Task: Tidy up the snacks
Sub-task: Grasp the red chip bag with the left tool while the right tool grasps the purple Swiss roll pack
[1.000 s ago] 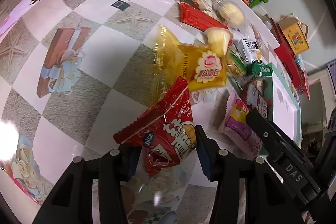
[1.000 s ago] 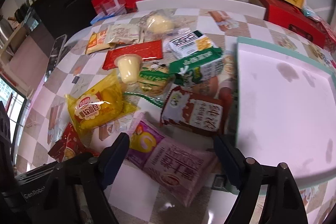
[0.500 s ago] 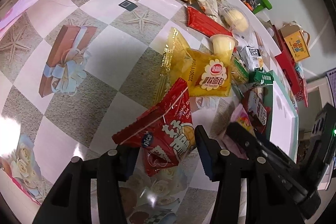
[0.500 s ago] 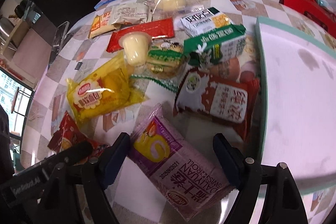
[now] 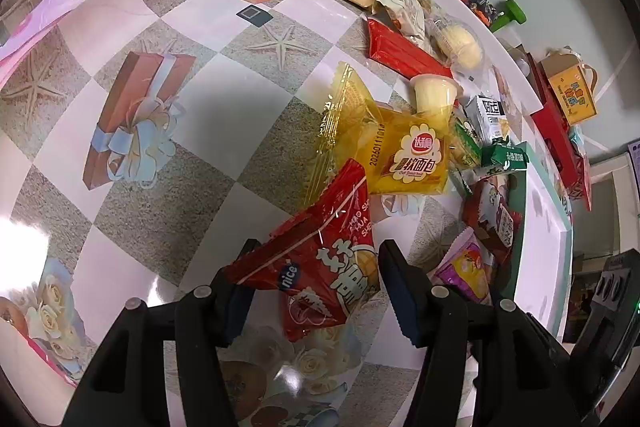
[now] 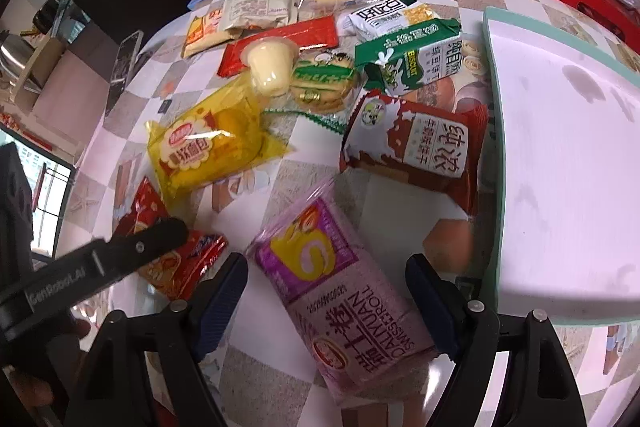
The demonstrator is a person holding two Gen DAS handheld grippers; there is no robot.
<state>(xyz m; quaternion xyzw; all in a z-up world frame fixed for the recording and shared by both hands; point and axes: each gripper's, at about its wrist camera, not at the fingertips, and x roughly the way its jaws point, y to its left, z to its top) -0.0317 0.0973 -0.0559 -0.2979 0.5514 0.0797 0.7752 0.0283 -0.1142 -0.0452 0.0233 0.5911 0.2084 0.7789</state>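
Left gripper [image 5: 316, 275] is being opened around one red snack packet [image 5: 320, 259], which is lying on the tablecloth [image 5: 168, 11] between the jaws; the right-hand pad is now seen standing clear of the wrapper, whereas a second ago both pads were pressing it. Right gripper [image 6: 326, 291] is being held wide open astride one purple Swiss-roll packet [image 6: 344, 291], neither pad touching it; compared with a second ago, this packet is being framed more squarely between the fingers. One yellow bread packet [image 6: 208, 147] is being noted just beyond the red one, then one pudding cup [image 6: 268, 65], one brown-and-white biscuit packet [image 6: 416, 151], one green biscuit carton [image 6: 412, 61] and one long red wrapper [image 6: 280, 41]. One white tray [image 6: 560, 167] with a green rim is being recorded beside the purple packet, nothing lying in it.
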